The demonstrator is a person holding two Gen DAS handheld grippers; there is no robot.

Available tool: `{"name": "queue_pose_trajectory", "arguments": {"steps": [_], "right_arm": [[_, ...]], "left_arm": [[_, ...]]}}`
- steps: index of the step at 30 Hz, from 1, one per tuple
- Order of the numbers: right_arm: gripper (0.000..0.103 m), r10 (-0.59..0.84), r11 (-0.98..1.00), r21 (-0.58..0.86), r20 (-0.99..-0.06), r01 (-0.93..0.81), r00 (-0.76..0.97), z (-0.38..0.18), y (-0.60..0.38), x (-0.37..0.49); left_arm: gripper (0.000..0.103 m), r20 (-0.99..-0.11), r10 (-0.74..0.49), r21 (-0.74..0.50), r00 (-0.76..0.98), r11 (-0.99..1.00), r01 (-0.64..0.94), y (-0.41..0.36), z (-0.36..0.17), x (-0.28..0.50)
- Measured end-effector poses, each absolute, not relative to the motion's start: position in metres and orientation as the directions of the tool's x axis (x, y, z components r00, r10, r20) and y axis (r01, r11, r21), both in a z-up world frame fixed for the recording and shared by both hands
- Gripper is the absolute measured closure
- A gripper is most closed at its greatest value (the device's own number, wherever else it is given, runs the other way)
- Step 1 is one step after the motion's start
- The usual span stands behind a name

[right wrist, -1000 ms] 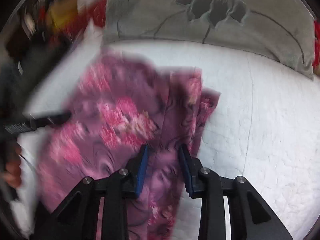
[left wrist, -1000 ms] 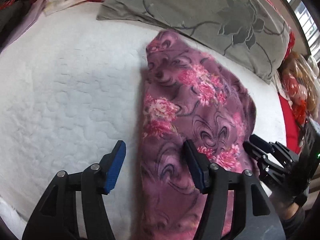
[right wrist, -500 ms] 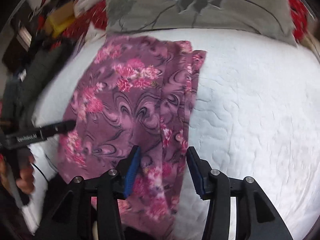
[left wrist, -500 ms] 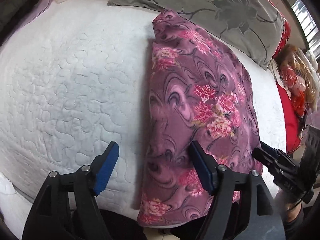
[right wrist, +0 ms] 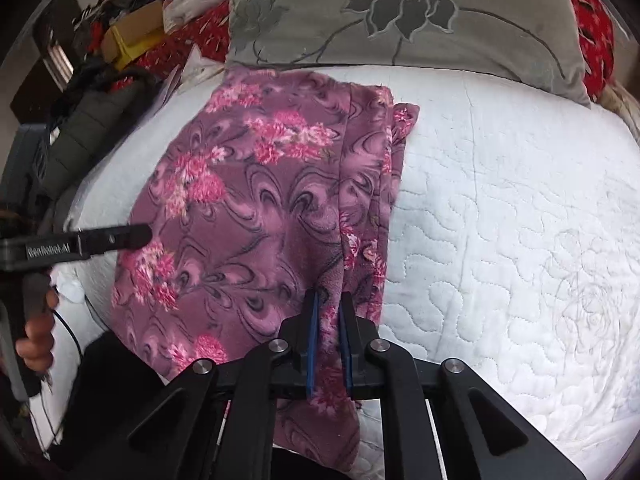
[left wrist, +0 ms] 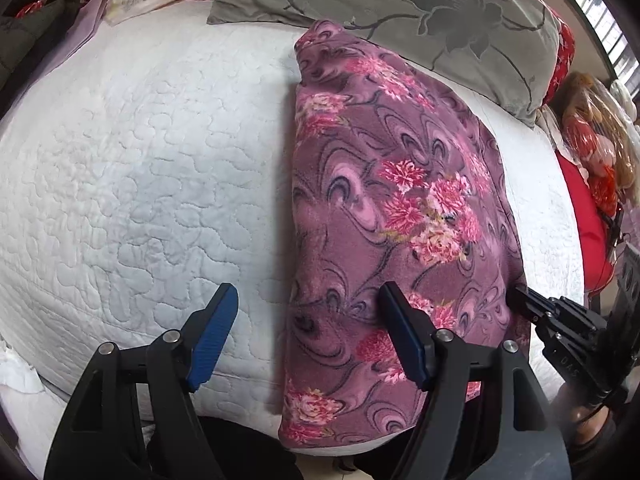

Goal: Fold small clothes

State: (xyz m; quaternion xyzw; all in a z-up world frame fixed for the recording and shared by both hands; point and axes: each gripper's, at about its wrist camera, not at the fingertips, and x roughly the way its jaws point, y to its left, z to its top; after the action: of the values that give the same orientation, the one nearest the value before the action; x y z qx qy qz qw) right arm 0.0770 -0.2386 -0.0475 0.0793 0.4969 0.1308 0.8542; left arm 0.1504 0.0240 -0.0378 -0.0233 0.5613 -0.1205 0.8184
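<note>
A purple garment with pink flowers [left wrist: 400, 200] lies lengthwise on the white quilted bed [left wrist: 140, 160], folded into a long strip with its near end hanging over the bed's edge. My left gripper [left wrist: 307, 292] stands open above the near left edge; one finger is over the quilt, the other over the cloth, and neither pad presses. My right gripper [right wrist: 329, 298] is closing tight on the garment [right wrist: 260, 200] near its right edge, with cloth pinched between the blue pads. Each gripper shows in the other's view: the right one [left wrist: 520, 300] and the left one [right wrist: 140, 234].
A grey pillow with a flower pattern [right wrist: 400, 12] lies across the far end of the bed. Red bedding and a doll [left wrist: 600, 140] crowd the right side. A dark bag [right wrist: 92, 120] and loose clutter [right wrist: 128, 36] sit at the left. A hand [right wrist: 36, 340] holds the left gripper.
Both grippers drew back toward the bed's near edge, so more of the garment shows. The right jaws went from open around the cloth to shut on it. The left jaws widened slightly.
</note>
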Motion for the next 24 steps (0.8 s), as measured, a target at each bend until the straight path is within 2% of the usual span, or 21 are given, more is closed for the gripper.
{"name": "queue_pose_trajectory", "arguments": {"steps": [2, 4, 9, 13, 17, 18, 20, 21, 23, 24], "right_arm": [[0.093, 0.305, 0.952, 0.267, -0.829, -0.148, 0.469, -0.045, -0.240, 0.076], [0.088, 0.318, 0.948, 0.290, -0.831, -0.134, 0.456, -0.045, -0.240, 0.082], [0.086, 0.370, 0.923, 0.375, -0.799, -0.089, 0.474, -0.031, -0.252, 0.111], [0.074, 0.391, 0.887, 0.462, -0.768, 0.015, 0.507, -0.029, -0.272, 0.155], [0.074, 0.389, 0.871, 0.485, -0.782, 0.083, 0.487, -0.044, -0.271, 0.195], [0.074, 0.389, 0.870, 0.485, -0.785, 0.087, 0.483, -0.045, -0.270, 0.201], [0.094, 0.407, 0.866, 0.497, -0.763, 0.053, 0.503, -0.040, -0.265, 0.212], [0.099, 0.397, 0.876, 0.482, -0.753, 0.030, 0.524, -0.034, -0.263, 0.214], [0.099, 0.349, 0.904, 0.427, -0.773, 0.028, 0.530, -0.032, -0.259, 0.219], [0.099, 0.311, 0.924, 0.379, -0.813, 0.043, 0.492, -0.040, -0.257, 0.224]], "left_arm": [[0.030, -0.913, -0.226, -0.177, 0.340, 0.969, 0.170, 0.024, -0.038, 0.150], [0.030, -0.913, -0.231, -0.183, 0.335, 0.968, 0.170, 0.023, -0.037, 0.151], [0.030, -0.886, -0.268, -0.219, 0.378, 0.961, 0.168, 0.031, -0.017, 0.168], [0.030, -0.883, -0.275, -0.239, 0.381, 0.961, 0.139, 0.028, -0.010, 0.200], [0.030, -0.891, -0.289, -0.261, 0.351, 0.957, 0.127, 0.020, -0.017, 0.225], [0.030, -0.890, -0.293, -0.264, 0.350, 0.956, 0.130, 0.016, -0.017, 0.232], [0.030, -0.886, -0.291, -0.262, 0.360, 0.956, 0.129, 0.012, -0.017, 0.239], [0.030, -0.890, -0.283, -0.253, 0.359, 0.959, 0.129, 0.008, -0.022, 0.245], [0.028, -0.906, -0.261, -0.233, 0.333, 0.965, 0.122, 0.002, -0.034, 0.254], [0.028, -0.913, -0.264, -0.239, 0.312, 0.964, 0.116, -0.001, -0.041, 0.259]]}}
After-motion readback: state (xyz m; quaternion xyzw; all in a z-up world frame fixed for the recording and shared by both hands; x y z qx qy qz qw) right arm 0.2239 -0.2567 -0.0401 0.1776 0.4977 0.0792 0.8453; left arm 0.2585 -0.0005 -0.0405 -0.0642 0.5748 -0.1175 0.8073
